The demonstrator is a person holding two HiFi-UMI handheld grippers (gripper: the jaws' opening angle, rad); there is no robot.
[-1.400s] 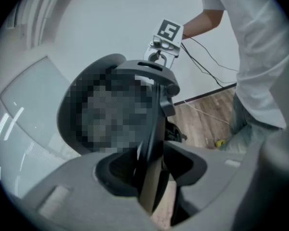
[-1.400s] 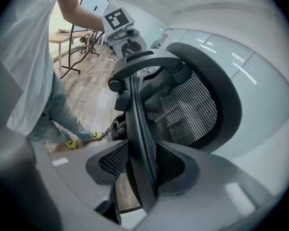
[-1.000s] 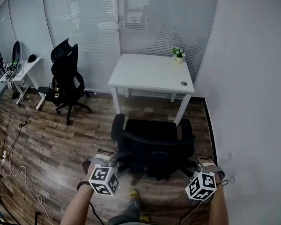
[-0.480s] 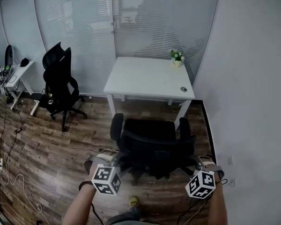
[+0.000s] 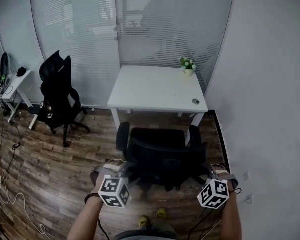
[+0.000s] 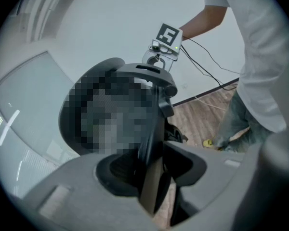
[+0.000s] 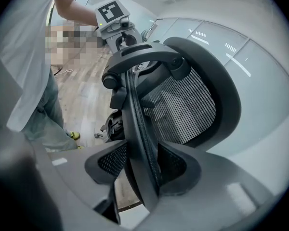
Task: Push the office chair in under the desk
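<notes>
The black office chair point(image 5: 162, 156) stands in front of the white desk point(image 5: 157, 89), its seat front and armrests close to the desk's near edge. My left gripper point(image 5: 122, 174) is shut on the left edge of the chair's backrest. My right gripper point(image 5: 209, 176) is shut on the right edge. In the left gripper view the backrest frame point(image 6: 154, 143) runs between the jaws of the left gripper point(image 6: 151, 177). The right gripper view shows the right gripper point(image 7: 143, 172) clamped on the mesh backrest's rim point(image 7: 135, 114).
A second black chair point(image 5: 57, 96) and a small side desk point(image 5: 10, 84) stand at the left, with cables point(image 5: 5, 184) on the wood floor. On the white desk are a potted plant point(image 5: 188, 65) and a small dark object point(image 5: 195, 102). A wall runs close on the right.
The chair and both grippers have moved forward toward the desk, and the person has stepped after them. The chair's front now sits nearer the desk's edge.
</notes>
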